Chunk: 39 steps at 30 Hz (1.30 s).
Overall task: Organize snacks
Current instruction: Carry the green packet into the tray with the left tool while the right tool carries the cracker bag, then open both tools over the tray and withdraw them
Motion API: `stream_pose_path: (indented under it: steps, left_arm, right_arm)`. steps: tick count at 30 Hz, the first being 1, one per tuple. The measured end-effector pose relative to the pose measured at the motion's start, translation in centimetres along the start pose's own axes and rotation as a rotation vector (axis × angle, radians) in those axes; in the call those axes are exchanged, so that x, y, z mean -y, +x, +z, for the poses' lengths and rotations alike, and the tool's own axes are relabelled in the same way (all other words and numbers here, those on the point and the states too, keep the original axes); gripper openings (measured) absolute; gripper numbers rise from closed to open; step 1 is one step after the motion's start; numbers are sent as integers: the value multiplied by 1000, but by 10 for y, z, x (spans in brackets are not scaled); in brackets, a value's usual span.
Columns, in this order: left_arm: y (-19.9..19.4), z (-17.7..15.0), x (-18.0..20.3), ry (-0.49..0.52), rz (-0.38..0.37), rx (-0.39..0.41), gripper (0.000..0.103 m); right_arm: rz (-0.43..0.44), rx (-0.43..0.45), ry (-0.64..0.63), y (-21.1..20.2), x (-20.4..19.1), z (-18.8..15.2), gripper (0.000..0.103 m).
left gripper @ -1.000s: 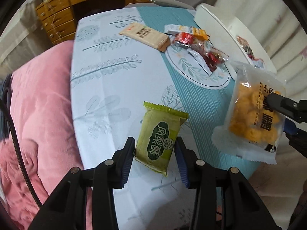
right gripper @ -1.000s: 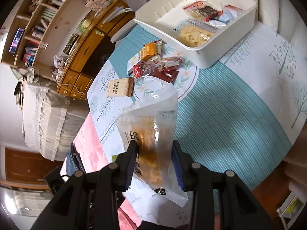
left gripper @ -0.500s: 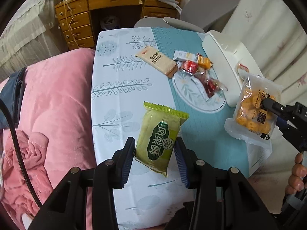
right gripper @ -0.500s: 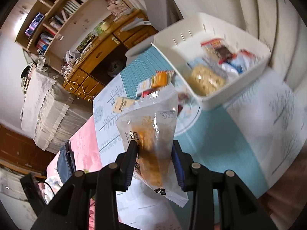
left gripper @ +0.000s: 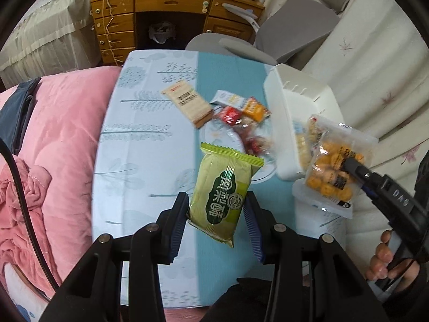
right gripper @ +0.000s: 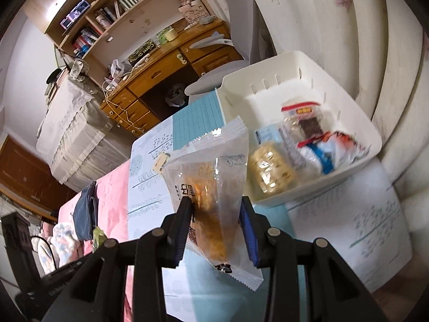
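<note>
Snacks: crinkly green packet (left gripper: 224, 190), clear pouch (right gripper: 211, 187), both gripped.

Both tongs now sit higher above the tabletop (left gripper: 139, 161) than a second ago. The right tongs (right gripper: 215, 230) carry the clear packet (right gripper: 211, 185) closer to the white bin (right gripper: 316, 61), beside its near rim.

Snacks in white bin (right gripper: 372, 145) blurred; red packets (left gripper: 252, 139) on table smeared, unreadable.
</note>
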<state>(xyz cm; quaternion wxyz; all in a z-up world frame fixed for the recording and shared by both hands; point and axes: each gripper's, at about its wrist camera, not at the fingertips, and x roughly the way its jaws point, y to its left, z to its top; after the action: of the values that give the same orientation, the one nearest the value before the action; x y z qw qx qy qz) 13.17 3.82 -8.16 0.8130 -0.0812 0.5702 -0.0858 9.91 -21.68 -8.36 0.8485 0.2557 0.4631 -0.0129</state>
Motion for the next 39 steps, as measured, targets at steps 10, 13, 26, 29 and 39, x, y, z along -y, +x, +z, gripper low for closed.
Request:
stream_pose_path:
  steps: [10, 13, 26, 29, 39]
  left_arm:
    - [12, 27, 85, 41, -78, 43, 40]
    - [21, 37, 109, 58, -91, 51, 40]
    - [71, 80, 176, 107, -147, 33, 41]
    - [79, 88, 185, 119, -154, 30, 43]
    - [105, 92, 186, 79, -83, -58, 68]
  right_arm:
    - [12, 66, -121, -21, 52, 37, 37]
    - [7, 92, -149, -26, 63, 47, 37]
    - [-38, 136, -192, -21, 103, 88, 37]
    - [-32, 124, -161, -14, 113, 94, 42]
    - [-4, 22, -70, 13, 136, 102, 59]
